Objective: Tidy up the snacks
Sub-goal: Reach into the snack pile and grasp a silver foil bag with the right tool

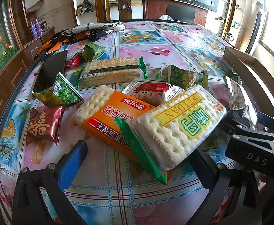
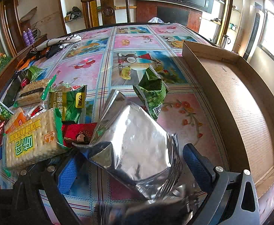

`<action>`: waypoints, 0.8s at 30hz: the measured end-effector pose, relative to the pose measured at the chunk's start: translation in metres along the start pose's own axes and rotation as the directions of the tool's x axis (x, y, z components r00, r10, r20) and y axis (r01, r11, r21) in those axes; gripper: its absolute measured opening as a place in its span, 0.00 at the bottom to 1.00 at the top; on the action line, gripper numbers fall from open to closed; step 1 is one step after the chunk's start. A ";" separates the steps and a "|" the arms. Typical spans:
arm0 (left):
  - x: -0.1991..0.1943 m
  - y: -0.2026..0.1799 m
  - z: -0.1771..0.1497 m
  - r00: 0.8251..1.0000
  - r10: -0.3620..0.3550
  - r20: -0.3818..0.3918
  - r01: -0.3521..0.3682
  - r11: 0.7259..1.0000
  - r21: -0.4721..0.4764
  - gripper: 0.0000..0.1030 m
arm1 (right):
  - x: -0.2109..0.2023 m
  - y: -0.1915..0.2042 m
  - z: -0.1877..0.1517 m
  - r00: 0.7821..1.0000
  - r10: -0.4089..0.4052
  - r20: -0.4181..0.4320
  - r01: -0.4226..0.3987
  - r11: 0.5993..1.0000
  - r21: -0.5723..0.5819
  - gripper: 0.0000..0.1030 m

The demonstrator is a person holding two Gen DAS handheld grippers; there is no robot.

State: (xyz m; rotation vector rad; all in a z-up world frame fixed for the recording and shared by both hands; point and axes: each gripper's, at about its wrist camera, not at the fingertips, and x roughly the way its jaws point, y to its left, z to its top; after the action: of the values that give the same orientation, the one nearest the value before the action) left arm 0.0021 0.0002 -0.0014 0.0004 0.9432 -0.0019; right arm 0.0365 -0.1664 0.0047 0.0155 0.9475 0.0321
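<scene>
A pile of snacks lies on the table. My left gripper (image 1: 138, 155) is open around a WEIDAN cracker pack (image 1: 176, 123) with a green wrapper end, which rests on an orange cracker pack (image 1: 112, 120). My right gripper (image 2: 129, 161) is open around a silver foil pouch (image 2: 137, 146); whether the pads touch it I cannot tell. The pouch also shows in the left wrist view (image 1: 238, 97), with the right gripper's body to the right of the pile. The WEIDAN pack also shows in the right wrist view (image 2: 32, 140).
An open cardboard box (image 2: 236, 97) stands at the right side of the table. Green pea packets (image 1: 60, 93) (image 2: 151, 91), a long cracker pack (image 1: 110, 71), a dark red candy packet (image 1: 43, 125) and red packets lie around. A patterned cloth (image 1: 84, 30) and a chair (image 1: 124, 3) are at the far edge.
</scene>
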 end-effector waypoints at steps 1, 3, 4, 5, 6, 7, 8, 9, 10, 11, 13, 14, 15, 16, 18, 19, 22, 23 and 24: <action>0.000 0.000 0.000 1.000 0.000 0.000 0.000 1.000 0.001 1.00 | 0.000 0.000 -0.002 1.000 -0.003 0.000 0.003 1.000 0.002 1.00; 0.000 0.000 0.000 1.000 0.000 0.000 0.000 1.000 0.000 1.00 | -0.002 0.000 -0.003 1.000 -0.009 0.000 0.009 1.000 0.008 1.00; 0.000 0.000 0.000 1.000 0.000 0.000 0.000 1.000 0.001 1.00 | -0.002 0.000 -0.003 1.000 -0.011 -0.001 0.011 1.000 0.011 1.00; 0.000 0.000 0.000 1.000 0.001 0.000 -0.001 1.000 0.001 1.00 | -0.003 0.000 -0.003 1.000 -0.011 -0.002 0.011 1.000 0.010 1.00; 0.000 0.000 -0.001 1.000 0.000 0.000 0.000 1.000 0.002 1.00 | -0.003 -0.001 -0.003 1.000 -0.005 -0.007 0.005 1.000 0.004 1.00; 0.000 0.000 0.000 1.000 -0.002 -0.001 0.002 1.000 0.002 1.00 | -0.001 0.000 0.000 1.000 0.004 -0.017 -0.004 1.000 -0.008 1.00; 0.000 0.000 0.000 1.000 -0.004 -0.001 0.004 1.000 0.004 1.00 | -0.001 -0.002 0.001 0.999 0.019 -0.029 -0.020 0.999 -0.027 1.00; -0.001 0.000 0.000 1.000 -0.006 -0.002 0.006 1.000 0.006 1.00 | 0.000 -0.003 0.002 0.998 0.038 -0.045 -0.040 0.998 -0.051 1.00; -0.001 0.000 -0.001 1.000 -0.005 -0.003 0.005 1.000 0.007 1.00 | 0.001 -0.005 0.004 0.997 0.055 -0.062 -0.060 0.995 -0.078 1.00; -0.001 0.000 -0.001 1.000 -0.007 -0.007 0.007 1.000 0.009 1.00 | 0.000 -0.007 0.004 0.994 0.076 -0.081 -0.084 0.990 -0.110 1.00; -0.003 0.002 -0.003 1.000 -0.001 -0.014 0.001 1.000 0.000 1.00 | -0.002 -0.010 0.002 0.987 0.119 -0.106 -0.137 0.974 -0.180 1.00; -0.005 0.004 -0.005 1.000 0.007 -0.016 -0.007 1.000 -0.012 1.00 | -0.004 -0.012 0.001 0.984 0.135 -0.114 -0.156 0.967 -0.204 1.00; -0.007 0.005 -0.007 1.000 0.015 -0.021 -0.015 1.000 -0.021 1.00 | -0.005 -0.015 -0.001 0.982 0.142 -0.126 -0.168 0.962 -0.217 1.00; -0.009 0.006 -0.008 0.999 0.021 -0.032 -0.022 0.999 -0.032 1.00 | -0.006 -0.018 -0.001 0.979 0.145 -0.145 -0.175 0.959 -0.223 1.00; -0.013 0.009 -0.011 0.998 0.025 -0.055 -0.028 0.998 -0.053 1.00 | -0.009 -0.022 -0.003 0.971 0.152 -0.183 -0.193 0.954 -0.231 1.00; -0.016 0.011 -0.014 0.998 0.015 -0.059 -0.019 0.998 -0.064 1.00 | -0.011 -0.023 -0.005 0.966 0.165 -0.201 -0.211 0.950 -0.232 1.00; -0.030 0.020 -0.017 0.999 -0.020 -0.047 0.015 0.994 -0.112 1.00 | -0.023 -0.032 -0.005 0.947 0.231 -0.225 -0.280 0.936 -0.216 0.96; -0.034 0.021 -0.018 0.999 -0.026 -0.039 0.021 0.993 -0.116 1.00 | -0.030 -0.035 -0.004 0.947 0.246 -0.208 -0.291 0.931 -0.222 0.95; -0.039 0.023 -0.019 0.999 -0.033 -0.032 0.029 0.992 -0.119 1.00 | -0.037 -0.037 -0.004 0.943 0.267 -0.196 -0.310 0.922 -0.232 0.95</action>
State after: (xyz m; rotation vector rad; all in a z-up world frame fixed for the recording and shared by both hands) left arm -0.0359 0.0230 0.0194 -0.1249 0.9761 0.0256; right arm 0.0126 -0.2043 0.0319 -0.0911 1.0910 0.4384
